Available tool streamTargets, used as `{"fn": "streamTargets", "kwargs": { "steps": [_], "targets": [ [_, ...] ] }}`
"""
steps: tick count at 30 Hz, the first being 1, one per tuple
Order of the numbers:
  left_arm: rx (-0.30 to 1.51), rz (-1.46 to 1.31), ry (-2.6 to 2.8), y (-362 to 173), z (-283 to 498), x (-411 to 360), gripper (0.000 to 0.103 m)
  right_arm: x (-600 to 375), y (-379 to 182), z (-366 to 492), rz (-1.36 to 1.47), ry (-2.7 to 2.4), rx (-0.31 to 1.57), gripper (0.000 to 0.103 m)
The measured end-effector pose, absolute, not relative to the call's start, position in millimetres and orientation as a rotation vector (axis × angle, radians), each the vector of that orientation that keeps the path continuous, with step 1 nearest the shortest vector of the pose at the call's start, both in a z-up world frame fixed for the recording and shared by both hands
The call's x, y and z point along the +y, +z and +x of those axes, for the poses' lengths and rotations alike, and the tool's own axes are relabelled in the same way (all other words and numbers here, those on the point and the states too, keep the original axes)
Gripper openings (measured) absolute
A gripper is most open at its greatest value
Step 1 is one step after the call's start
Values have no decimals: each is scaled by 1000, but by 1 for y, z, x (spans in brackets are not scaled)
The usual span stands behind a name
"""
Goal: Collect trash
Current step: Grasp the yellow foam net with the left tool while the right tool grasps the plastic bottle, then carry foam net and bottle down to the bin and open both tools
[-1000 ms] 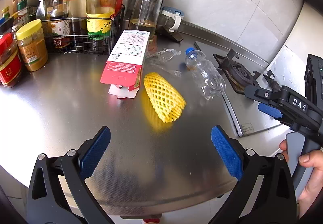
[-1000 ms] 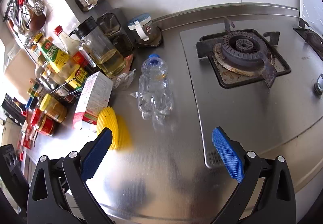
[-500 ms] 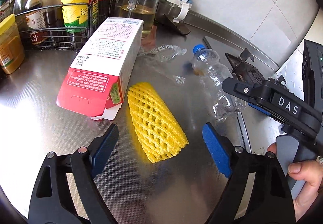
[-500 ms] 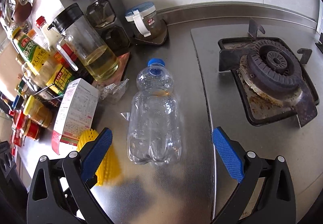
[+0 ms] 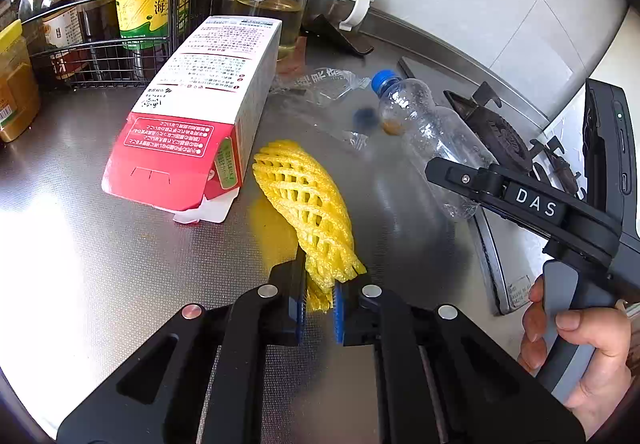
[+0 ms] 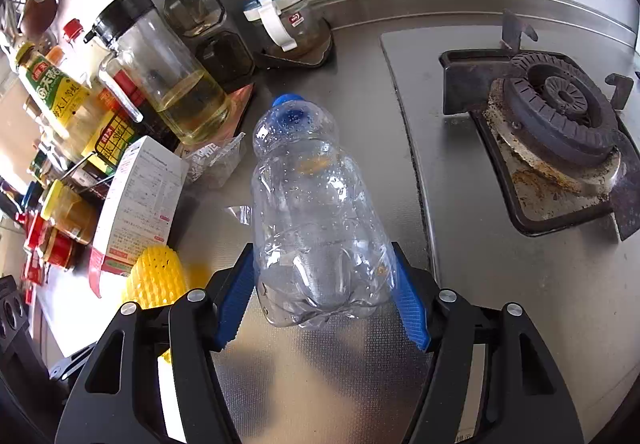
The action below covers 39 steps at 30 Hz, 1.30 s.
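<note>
A brushed steel kitchen counter (image 5: 120, 264) runs under a pale tiled wall, with a gas burner (image 6: 560, 104) set into its right part. The yellow foam fruit net (image 5: 308, 212) lies near the middle of the counter, and its near end is pinched between the blue pads of the left gripper (image 5: 319, 308), whose jaws stand narrow with the net squeezed flat there. Just beside the net, toward the left edge, a red and white carton (image 5: 200, 116) lies on its side with its end flap open. The clear plastic bottle (image 6: 316, 212) lies on its side next to the hob's edge, its blue cap pointing at the back wall. Its base sits between the two blue pads of the right gripper (image 6: 324, 300), which press against its sides, so the jaws are held apart by the bottle's width. A crumpled clear wrapper (image 5: 320, 84) lies behind net and bottle. Along the back edge stand a glass oil jug (image 6: 168, 84), a clip-lid jar (image 6: 284, 20) and a wire rack of sauce bottles (image 5: 120, 28).
</note>
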<state>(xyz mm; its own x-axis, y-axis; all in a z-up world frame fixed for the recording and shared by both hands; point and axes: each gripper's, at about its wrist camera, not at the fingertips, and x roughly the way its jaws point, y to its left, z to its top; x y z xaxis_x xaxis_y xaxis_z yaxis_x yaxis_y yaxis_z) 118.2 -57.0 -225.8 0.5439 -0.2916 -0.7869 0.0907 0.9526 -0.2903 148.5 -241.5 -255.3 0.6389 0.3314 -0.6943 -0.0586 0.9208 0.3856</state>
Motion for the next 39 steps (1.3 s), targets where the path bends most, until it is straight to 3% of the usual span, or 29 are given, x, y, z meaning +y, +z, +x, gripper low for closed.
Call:
{"fn": "streamTargets", "kwargs": {
  "steps": [12,26,39],
  "targets": [
    [919,-162,-297,-200,60,-56,7,-246,-231,64,340,193,746,64],
    [890,-144,-345,-175,-60,-26,7,-229,-208,-76,341,216,695,64],
    [956,-156,-329,-207,-143,3,7,-202,-243,-156,307,259,802,64]
  ]
}}
